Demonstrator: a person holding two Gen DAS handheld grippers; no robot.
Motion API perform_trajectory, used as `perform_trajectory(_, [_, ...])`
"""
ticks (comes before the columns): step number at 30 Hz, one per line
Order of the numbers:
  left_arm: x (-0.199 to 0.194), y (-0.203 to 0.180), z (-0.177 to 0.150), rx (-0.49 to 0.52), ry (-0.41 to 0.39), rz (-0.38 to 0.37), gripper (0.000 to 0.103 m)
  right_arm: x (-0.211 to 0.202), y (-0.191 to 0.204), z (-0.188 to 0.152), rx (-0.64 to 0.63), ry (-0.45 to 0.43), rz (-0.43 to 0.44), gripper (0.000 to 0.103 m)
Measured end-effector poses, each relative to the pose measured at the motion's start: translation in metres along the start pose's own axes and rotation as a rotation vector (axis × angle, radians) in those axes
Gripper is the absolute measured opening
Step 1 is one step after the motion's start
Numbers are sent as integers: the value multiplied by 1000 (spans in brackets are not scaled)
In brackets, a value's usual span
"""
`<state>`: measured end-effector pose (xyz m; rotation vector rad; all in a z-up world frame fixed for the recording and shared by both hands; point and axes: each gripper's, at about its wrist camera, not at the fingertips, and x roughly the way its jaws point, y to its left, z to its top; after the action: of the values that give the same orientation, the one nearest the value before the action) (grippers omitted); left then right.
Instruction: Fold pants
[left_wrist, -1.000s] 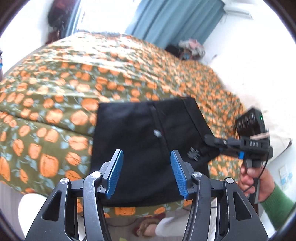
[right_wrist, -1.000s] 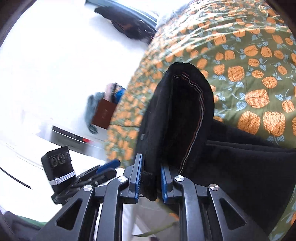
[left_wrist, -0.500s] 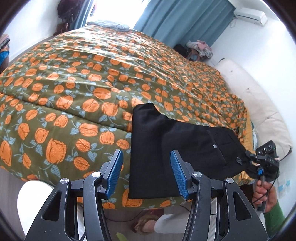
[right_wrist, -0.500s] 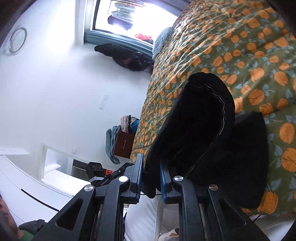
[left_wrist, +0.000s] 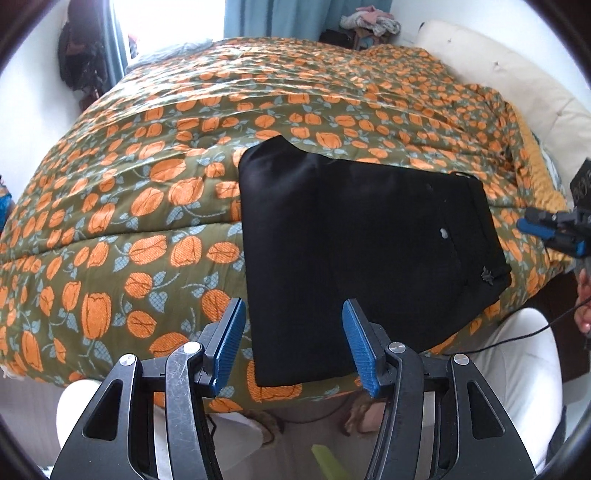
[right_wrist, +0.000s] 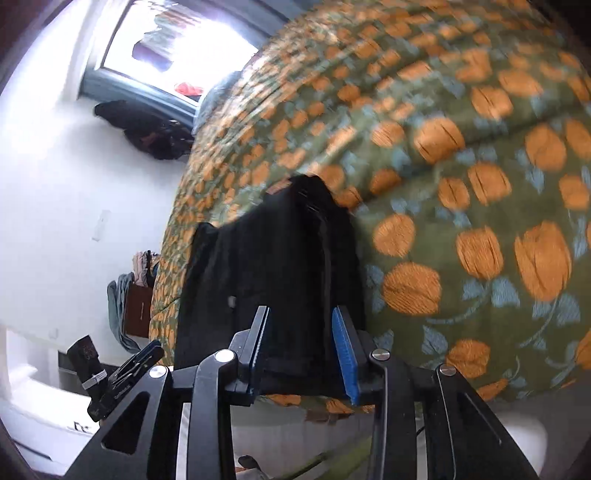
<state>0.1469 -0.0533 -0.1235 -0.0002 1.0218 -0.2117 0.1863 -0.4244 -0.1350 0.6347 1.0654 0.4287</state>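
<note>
Near the front edge of the bed (left_wrist: 110, 229), on its orange-flowered quilt, the black pants (left_wrist: 354, 243) are seen lying folded into a flat, roughly rectangular stack, with 1 corner reaching the mattress edge. The left gripper (left_wrist: 293, 343) is held above that near corner with its fingers (left_wrist: 231, 332) parted and nothing between them. The right gripper (right_wrist: 303, 350) is seen at the other end of the stack; its fingers are opening, cloth lies between them, and the pads appear no longer pressed on it, though blur makes this uncertain.

Several risks are judged from this. If cloth is snagged on the ribbed blue pads while the right gripper is drawn away, the top layer could be dragged and the fold undone. Since the stack sits at the bed's edge, it could be nudged off by either gripper. If only the upper layer is pinched by the left fingers, the layers could be shifted apart.
</note>
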Motion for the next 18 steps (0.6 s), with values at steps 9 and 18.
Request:
perform_trajectory(9, [36, -50, -14, 242, 63, 106, 68, 65, 36, -48, -303, 250, -230, 29])
perform_trajectory(18, [18, -24, 16, 91, 14, 89, 79, 32, 87, 22, -401, 78, -256, 30])
